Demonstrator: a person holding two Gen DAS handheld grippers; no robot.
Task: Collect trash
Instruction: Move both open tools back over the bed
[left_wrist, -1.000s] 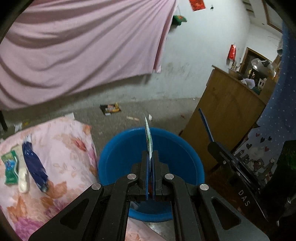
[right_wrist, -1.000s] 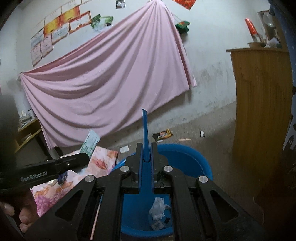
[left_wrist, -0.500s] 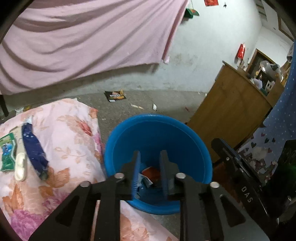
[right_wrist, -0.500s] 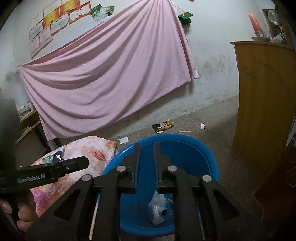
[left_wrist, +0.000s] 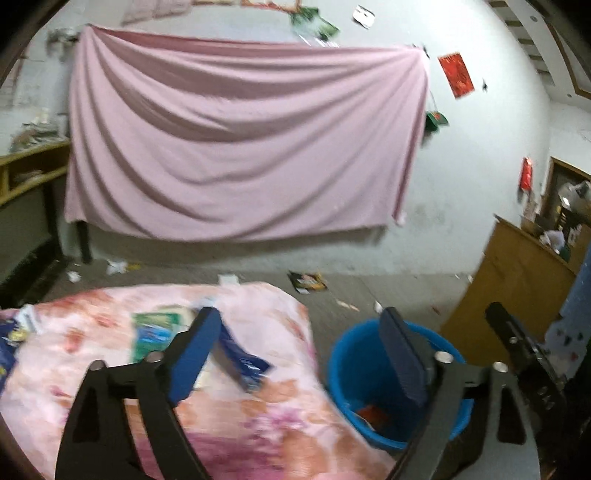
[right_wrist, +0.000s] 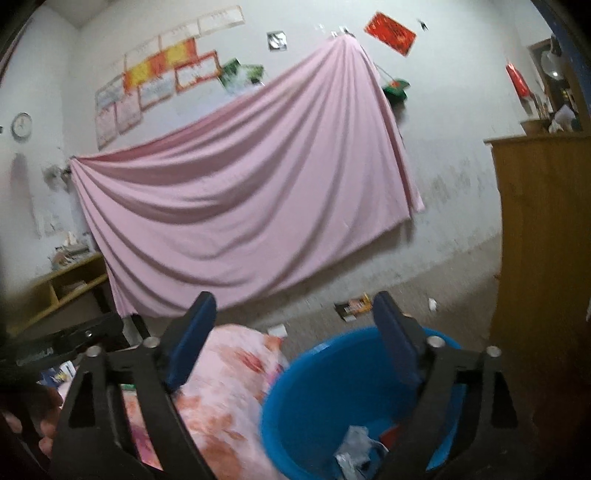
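Observation:
A blue bucket stands on the floor beside a floral pink blanket and holds trash, including a red wrapper. In the right wrist view the bucket holds crumpled wrappers. My left gripper is open and empty above the blanket's edge. My right gripper is open and empty above the bucket's left rim. A dark blue wrapper and a green packet lie on the blanket.
A wooden cabinet stands right of the bucket, also in the right wrist view. A pink sheet hangs on the back wall. A wrapper and paper scraps lie on the floor. A wooden shelf stands at left.
Both grippers opened wide and dropped their wrappers into the bucket. Both then tilted up and swung left toward the blanket.

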